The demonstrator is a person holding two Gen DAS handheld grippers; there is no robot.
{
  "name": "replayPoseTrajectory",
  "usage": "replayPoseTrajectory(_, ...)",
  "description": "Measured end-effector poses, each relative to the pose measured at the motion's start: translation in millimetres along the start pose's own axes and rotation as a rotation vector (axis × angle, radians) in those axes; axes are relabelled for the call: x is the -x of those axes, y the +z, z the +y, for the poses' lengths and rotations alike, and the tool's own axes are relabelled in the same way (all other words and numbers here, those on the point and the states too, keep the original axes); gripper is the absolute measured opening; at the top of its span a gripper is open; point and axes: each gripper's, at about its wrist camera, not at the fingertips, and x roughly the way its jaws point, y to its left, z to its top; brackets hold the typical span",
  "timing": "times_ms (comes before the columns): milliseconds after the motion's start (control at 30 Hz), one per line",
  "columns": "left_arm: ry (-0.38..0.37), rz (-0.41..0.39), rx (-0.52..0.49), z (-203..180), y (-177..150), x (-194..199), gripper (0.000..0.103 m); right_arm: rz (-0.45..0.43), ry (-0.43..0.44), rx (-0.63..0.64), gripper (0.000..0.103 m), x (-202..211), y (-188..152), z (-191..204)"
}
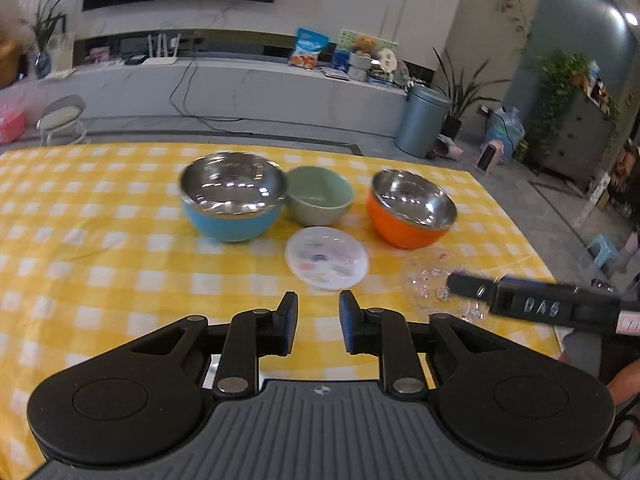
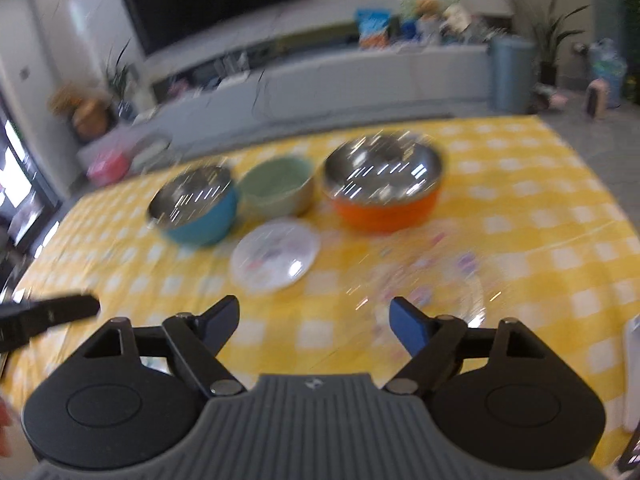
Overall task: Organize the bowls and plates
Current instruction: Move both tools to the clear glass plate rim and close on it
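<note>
Three bowls stand in a row on the table: a blue steel-lined bowl (image 1: pixel 232 200), a pale green bowl (image 1: pixel 320 196) touching it, and an orange steel-lined bowl (image 1: pixel 412 210). A small white printed plate (image 1: pixel 326 258) lies in front of the green bowl. A clear glass plate (image 1: pixel 436 284) lies to its right. My left gripper (image 1: pixel 319 304) hovers near the white plate, open by a narrow gap with nothing in it. My right gripper (image 2: pixel 315 308) stands wide open and empty above the cloth, left of the glass plate (image 2: pixel 432 292). The right wrist view is blurred.
A yellow checked cloth (image 1: pixel 100 240) covers the table. A white object (image 2: pixel 632 368) shows at the table's near right edge. Beyond the far edge are a chair (image 1: pixel 64 118), a grey bin (image 1: pixel 424 120) and a low cabinet with clutter.
</note>
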Motion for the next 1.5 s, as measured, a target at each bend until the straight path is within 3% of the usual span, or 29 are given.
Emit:
replayPoseTrajectory(100, 0.014, -0.052, -0.067, -20, -4, -13, 0.052, -0.057, -0.068, 0.032, 0.091, 1, 6, -19)
replayPoseTrajectory(133, 0.017, -0.048, -0.063, -25, -3, -18, 0.052, -0.054, -0.086, 0.034, 0.091, 0, 8, -26)
replayPoseTrajectory(433, -0.081, 0.014, -0.021, -58, 1, -66, 0.052, 0.032, -0.135, -0.09, 0.079, -26, 23, -76)
replayPoseTrajectory(700, -0.065, 0.059, 0.042, -64, 1, -97, 0.052, 0.075, -0.131, -0.21, 0.078, -37, 22, -107)
replayPoseTrajectory(1200, -0.133, 0.165, 0.138, -66, 0, -143, 0.052, 0.187, -0.114, -0.398, 0.047, -60, 12, -141)
replayPoseTrajectory(1500, -0.161, 0.207, 0.174, -64, -1, -160, 0.047, 0.193, -0.083, -0.426, 0.039, -68, 10, -144)
